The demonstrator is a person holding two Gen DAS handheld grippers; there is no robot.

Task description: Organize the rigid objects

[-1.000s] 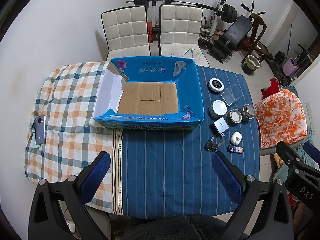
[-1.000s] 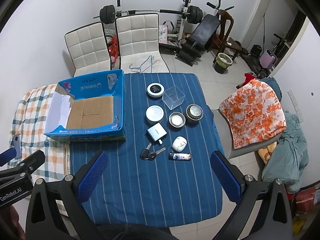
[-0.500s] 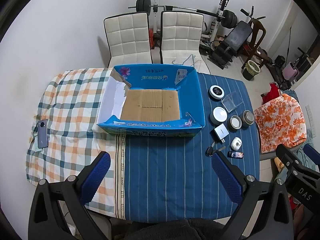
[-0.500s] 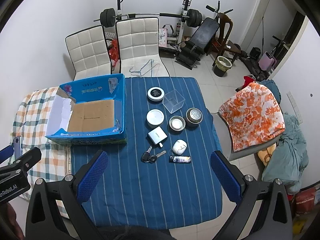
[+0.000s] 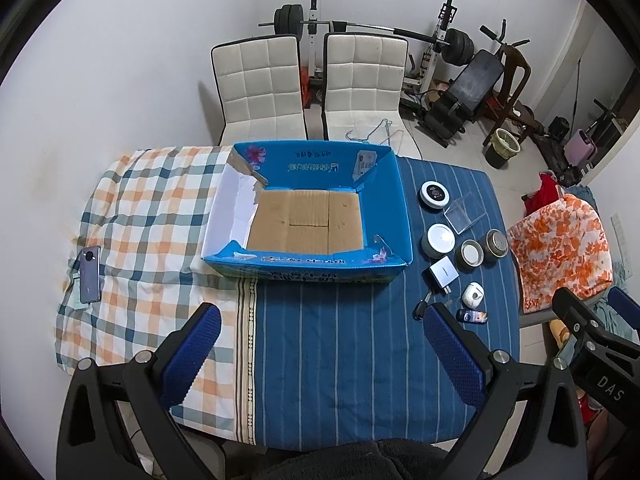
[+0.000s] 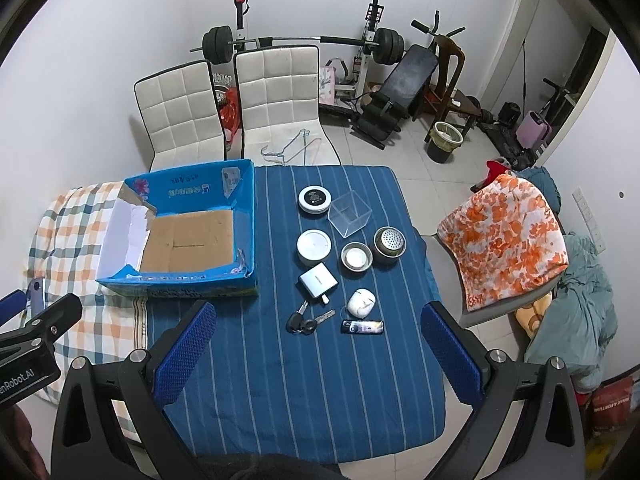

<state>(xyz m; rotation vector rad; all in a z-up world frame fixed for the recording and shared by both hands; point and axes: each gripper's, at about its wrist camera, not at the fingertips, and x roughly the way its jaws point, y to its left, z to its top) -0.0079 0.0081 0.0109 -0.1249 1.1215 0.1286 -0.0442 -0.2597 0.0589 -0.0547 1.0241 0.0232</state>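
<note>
An empty blue cardboard box (image 5: 384,208) (image 6: 244,216) sits mid-table. To its right lie small objects: a round black-faced puck (image 6: 314,198), a clear plastic cube (image 6: 349,213), a white round tin (image 6: 314,246), two metal tins (image 6: 357,257) (image 6: 389,242), a silver charger (image 6: 317,279), keys (image 6: 304,321), a white earbud case (image 6: 361,302) and a lighter (image 6: 362,327). High above the near table edge, my left gripper (image 5: 320,352) and my right gripper (image 6: 316,352) are both open and hold nothing.
A phone (image 5: 90,274) lies on the checked cloth at the far left. Two white chairs (image 5: 312,80) stand behind the table, an orange-patterned chair (image 6: 504,236) to the right, gym equipment at the back.
Both grippers have risen and pulled back, so the table and box look smaller and farther away. Nothing on the table has moved.
</note>
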